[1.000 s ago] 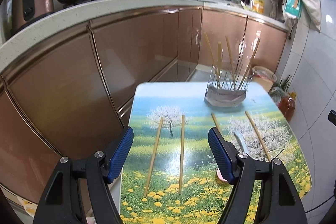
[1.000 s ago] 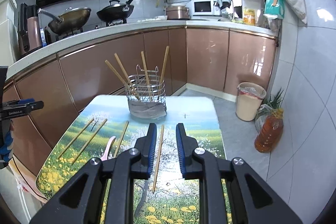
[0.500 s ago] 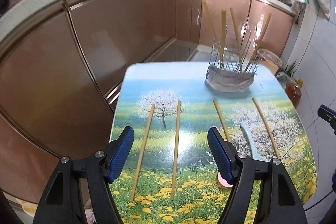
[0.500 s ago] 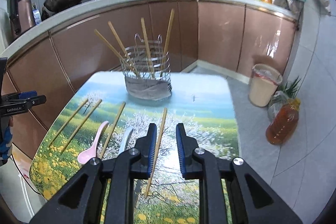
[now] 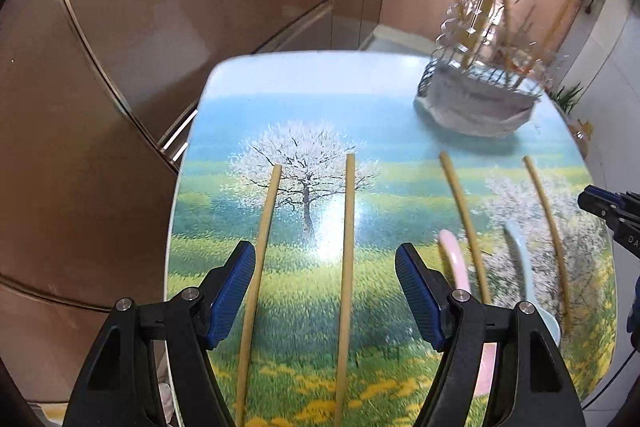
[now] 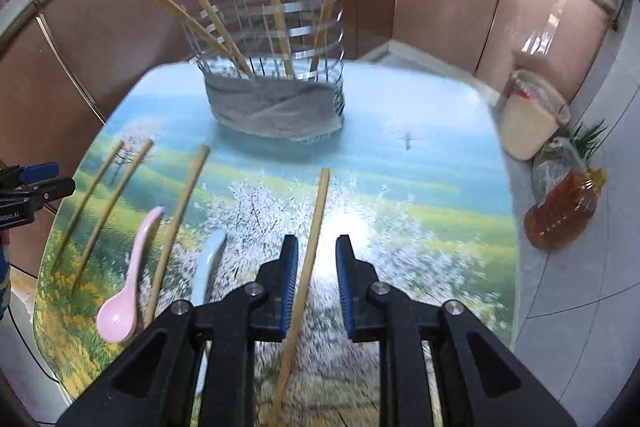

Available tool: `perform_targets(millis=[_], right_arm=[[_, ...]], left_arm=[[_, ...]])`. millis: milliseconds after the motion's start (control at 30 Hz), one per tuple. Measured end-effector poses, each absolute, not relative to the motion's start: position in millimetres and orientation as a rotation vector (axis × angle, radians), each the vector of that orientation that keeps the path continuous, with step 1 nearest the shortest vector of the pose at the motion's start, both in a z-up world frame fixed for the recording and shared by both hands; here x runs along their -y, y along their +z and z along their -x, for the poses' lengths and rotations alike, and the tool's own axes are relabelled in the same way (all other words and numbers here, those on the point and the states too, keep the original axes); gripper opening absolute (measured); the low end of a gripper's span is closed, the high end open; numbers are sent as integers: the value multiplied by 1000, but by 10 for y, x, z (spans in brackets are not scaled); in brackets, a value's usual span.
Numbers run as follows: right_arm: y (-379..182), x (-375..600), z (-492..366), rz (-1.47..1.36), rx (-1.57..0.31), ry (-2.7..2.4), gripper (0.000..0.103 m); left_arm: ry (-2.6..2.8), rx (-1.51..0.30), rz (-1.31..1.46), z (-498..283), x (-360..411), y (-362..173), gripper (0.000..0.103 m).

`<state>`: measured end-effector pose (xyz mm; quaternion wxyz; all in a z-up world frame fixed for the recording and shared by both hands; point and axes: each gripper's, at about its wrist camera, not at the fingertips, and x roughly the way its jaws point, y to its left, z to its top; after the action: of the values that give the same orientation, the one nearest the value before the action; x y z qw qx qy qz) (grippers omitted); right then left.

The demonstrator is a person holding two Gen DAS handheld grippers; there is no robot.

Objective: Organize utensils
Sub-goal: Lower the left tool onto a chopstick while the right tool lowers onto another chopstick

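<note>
My left gripper (image 5: 325, 281) gapes wide over two chopsticks (image 5: 347, 247); my right gripper (image 6: 317, 275) narrowly straddles one chopstick (image 6: 310, 251), not touching.

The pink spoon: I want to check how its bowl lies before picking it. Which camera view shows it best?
The right wrist view: the whole pink spoon lies unobstructed on the table, bowl facing up and nearest the camera. In the left wrist view only its handle shows clearly; the left gripper finger hides most of the bowl.
</note>
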<state>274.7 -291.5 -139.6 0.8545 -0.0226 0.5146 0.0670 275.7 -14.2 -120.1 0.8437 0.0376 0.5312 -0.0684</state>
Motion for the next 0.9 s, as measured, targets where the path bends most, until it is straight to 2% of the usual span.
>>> perform_targets(millis=[367, 667, 800, 900], right_arm=[[-1731, 2782, -3285, 68, -1210, 117, 22], [-1832, 2838, -3429, 49, -1267, 97, 22], [-1838, 2856, -3475, 55, -1276, 96, 22], [-1844, 2845, -3516, 65, -1287, 95, 21]], left_arm=[[-124, -1225, -63, -3290, 163, -1513, 72], [-131, -1298, -86, -3483, 282, -1699, 56], [-133, -1336, -84, -3520, 319, -1805, 43], [-125, -1335, -104, -3516, 362, -1803, 41]])
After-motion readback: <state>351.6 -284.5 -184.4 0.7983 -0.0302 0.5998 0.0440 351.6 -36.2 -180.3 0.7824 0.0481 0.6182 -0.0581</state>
